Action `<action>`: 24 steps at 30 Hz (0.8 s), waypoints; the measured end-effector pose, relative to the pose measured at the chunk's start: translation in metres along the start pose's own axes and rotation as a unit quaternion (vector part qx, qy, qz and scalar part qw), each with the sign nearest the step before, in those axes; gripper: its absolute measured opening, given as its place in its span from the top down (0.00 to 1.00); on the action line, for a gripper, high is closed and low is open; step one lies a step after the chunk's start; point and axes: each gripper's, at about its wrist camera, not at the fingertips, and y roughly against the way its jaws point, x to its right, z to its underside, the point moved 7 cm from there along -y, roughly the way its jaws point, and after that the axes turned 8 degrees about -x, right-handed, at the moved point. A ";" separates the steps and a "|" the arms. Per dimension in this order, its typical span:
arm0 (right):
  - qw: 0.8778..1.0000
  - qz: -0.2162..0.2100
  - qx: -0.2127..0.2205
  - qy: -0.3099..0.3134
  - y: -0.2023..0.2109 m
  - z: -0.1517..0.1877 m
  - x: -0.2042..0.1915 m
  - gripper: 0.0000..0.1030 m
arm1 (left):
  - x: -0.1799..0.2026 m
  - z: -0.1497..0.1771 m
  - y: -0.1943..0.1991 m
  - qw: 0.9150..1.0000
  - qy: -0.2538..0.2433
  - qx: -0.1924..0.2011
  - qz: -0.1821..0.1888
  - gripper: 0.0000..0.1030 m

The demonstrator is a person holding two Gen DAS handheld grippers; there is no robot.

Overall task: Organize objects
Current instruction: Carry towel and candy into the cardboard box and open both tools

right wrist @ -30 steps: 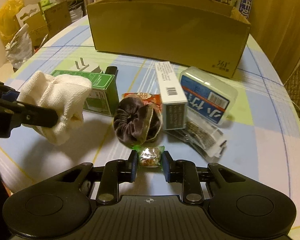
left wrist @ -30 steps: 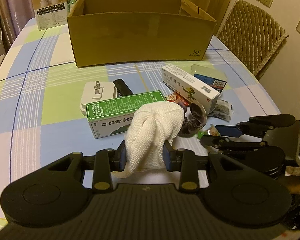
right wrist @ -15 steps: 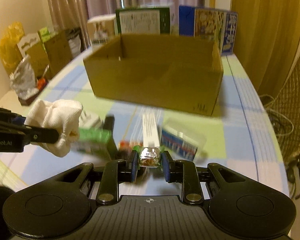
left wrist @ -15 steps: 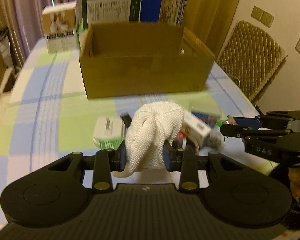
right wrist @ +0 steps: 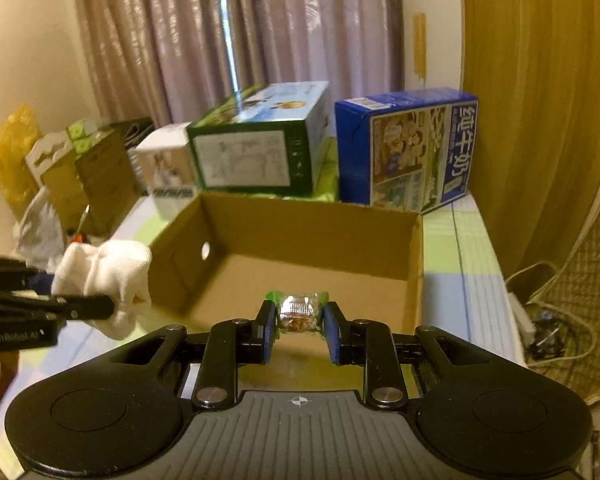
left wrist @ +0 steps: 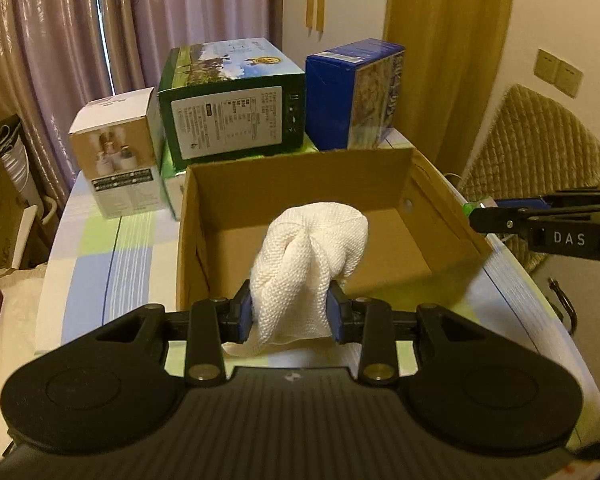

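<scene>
Curtains and stacked cartons back a checked desk (left wrist: pixel 100 256) where an open cardboard box (left wrist: pixel 300 176) sits just ahead of both tools. Left hand-held gripper (left wrist: pixel 290 312) pinches a white cloth bundle (left wrist: pixel 312 248); right hand-held gripper (right wrist: pixel 299 326) pinches a wrapped candy (right wrist: pixel 299 312). Neither is released, and the box floor looks bare, so sorting seems barely begun. Only the right view shows the bags and clutter far off to its left, beyond the desk
</scene>
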 end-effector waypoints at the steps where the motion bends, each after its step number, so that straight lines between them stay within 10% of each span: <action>1: 1.000 0.002 -0.004 -0.004 -0.010 -0.006 0.004 0.78 | -0.002 -0.006 -0.008 1.000 0.001 0.001 -0.001 0.70; 11: 1.000 0.012 -0.015 -0.003 -0.071 -0.018 0.025 0.76 | -0.008 -0.034 -0.073 1.000 0.011 0.003 -0.007 0.58; 16: 1.000 0.003 -0.009 -0.016 -0.080 -0.018 0.036 0.41 | -0.011 -0.037 -0.076 1.000 0.012 0.012 -0.015 0.53; 24: 1.000 0.002 0.001 -0.030 -0.052 -0.007 0.041 0.38 | -0.021 -0.022 -0.044 0.999 0.021 0.023 -0.026 0.43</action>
